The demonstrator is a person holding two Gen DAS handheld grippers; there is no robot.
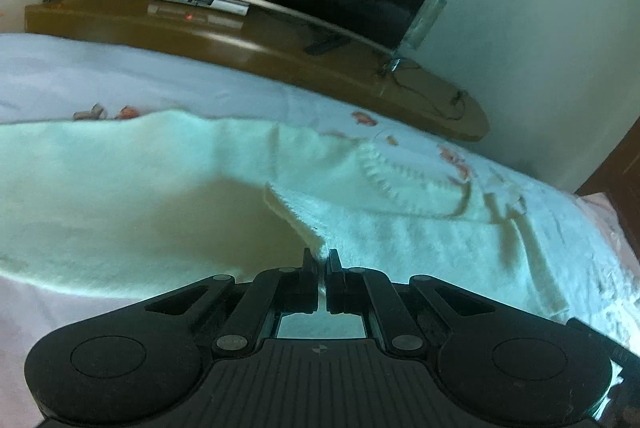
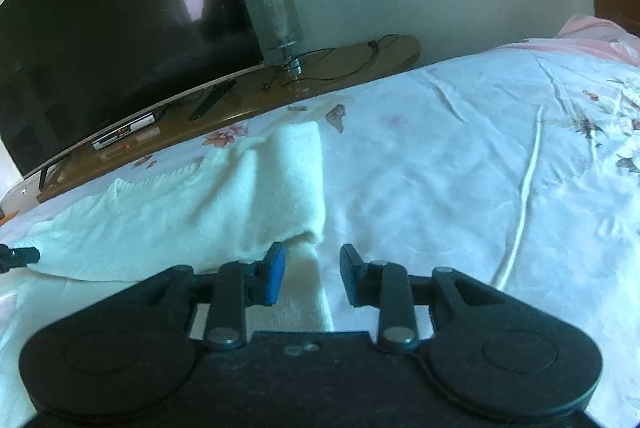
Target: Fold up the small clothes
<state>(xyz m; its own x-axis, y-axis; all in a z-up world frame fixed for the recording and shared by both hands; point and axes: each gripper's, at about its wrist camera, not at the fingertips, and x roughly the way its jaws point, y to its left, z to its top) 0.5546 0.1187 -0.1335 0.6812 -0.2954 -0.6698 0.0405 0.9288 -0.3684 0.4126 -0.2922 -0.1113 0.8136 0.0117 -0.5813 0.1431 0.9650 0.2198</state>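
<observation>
- Left wrist view: left gripper [image 1: 322,260] pinches the white sweater's [image 1: 160,179] lifted edge above the floral bedsheet [image 1: 120,75]
- Right gripper [image 2: 312,260] gapes wide, empty, its fingers straddling that sweater's [image 2: 180,211] hem on the bedsheet [image 2: 440,167]

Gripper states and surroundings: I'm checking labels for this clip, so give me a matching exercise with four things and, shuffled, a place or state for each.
Things:
1. left gripper
2. right gripper
3. white sweater
4. television

States or places:
A. standing on the wooden cabinet
B. open, over the sweater's edge
C. lying on the floral bedsheet
D. shut on a fold of knit fabric

Pairs: 1-D, 2-B, 3-C, 4-A
</observation>
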